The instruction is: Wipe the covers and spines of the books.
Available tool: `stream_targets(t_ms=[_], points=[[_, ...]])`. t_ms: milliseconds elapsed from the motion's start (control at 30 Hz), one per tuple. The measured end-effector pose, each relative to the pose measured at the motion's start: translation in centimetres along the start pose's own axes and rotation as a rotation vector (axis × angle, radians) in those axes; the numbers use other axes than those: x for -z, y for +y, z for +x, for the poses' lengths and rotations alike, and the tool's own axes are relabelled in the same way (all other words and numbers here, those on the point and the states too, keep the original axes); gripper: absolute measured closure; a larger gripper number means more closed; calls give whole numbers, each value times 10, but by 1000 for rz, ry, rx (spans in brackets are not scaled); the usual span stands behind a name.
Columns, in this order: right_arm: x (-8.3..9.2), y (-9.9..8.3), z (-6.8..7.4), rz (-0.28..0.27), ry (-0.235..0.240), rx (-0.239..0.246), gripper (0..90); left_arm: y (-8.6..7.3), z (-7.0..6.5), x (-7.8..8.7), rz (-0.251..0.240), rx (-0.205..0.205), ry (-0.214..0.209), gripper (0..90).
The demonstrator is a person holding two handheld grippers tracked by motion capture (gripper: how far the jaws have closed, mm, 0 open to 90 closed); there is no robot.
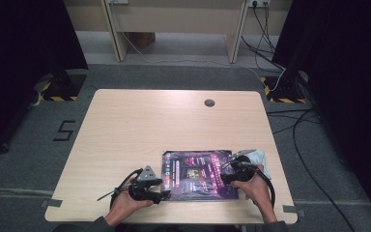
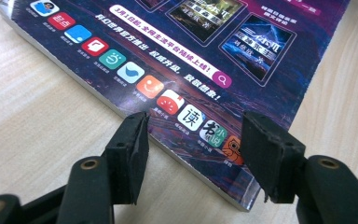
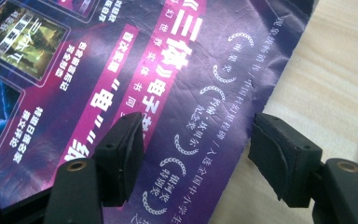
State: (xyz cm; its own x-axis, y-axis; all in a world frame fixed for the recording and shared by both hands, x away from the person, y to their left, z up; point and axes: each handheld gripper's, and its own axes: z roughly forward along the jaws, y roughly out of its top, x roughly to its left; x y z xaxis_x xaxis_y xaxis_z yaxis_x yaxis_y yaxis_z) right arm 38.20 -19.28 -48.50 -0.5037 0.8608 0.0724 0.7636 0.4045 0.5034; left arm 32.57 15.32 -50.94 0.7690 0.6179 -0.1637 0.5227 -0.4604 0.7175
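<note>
A purple magazine (image 1: 200, 175) lies flat near the front edge of the table (image 1: 140, 125). The left gripper (image 2: 193, 140) hovers at the magazine's left edge, its jaws apart and holding nothing. The right gripper (image 3: 198, 154) is over the magazine's right edge, jaws also wide and empty. A white cloth (image 1: 261, 158) lies just beside the magazine's right side.

The magazine (image 1: 199, 175) lies flat on the table (image 1: 140, 130), near the table's front edge and to the right of its middle. The left gripper (image 1: 163, 194) is at the magazine's front left corner. The right gripper (image 1: 224, 175) is over the magazine's right part. A cloth (image 1: 262, 158) lies just behind the magazine's right edge. A round hole (image 1: 209, 102) is far behind the magazine.
</note>
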Motion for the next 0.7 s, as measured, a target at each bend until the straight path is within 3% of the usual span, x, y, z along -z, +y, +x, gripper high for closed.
stream_targets(t_ms=[233, 467, 600, 700], points=[[-14, 18, -2, -39, -8, 0, 319, -4, -13, 3, 22, -9, -24, 394], [-26, 41, 5, -56, -81, 61, 358, -5, -27, 1, 29, -23, -55, 391], [-31, 47, 9, -84, -87, 105, 379, -5, -26, 1, 29, -25, -73, 411], [-29, 46, 9, -64, -60, 78, 337, -3, -21, 2, 15, -13, -65, 420]])
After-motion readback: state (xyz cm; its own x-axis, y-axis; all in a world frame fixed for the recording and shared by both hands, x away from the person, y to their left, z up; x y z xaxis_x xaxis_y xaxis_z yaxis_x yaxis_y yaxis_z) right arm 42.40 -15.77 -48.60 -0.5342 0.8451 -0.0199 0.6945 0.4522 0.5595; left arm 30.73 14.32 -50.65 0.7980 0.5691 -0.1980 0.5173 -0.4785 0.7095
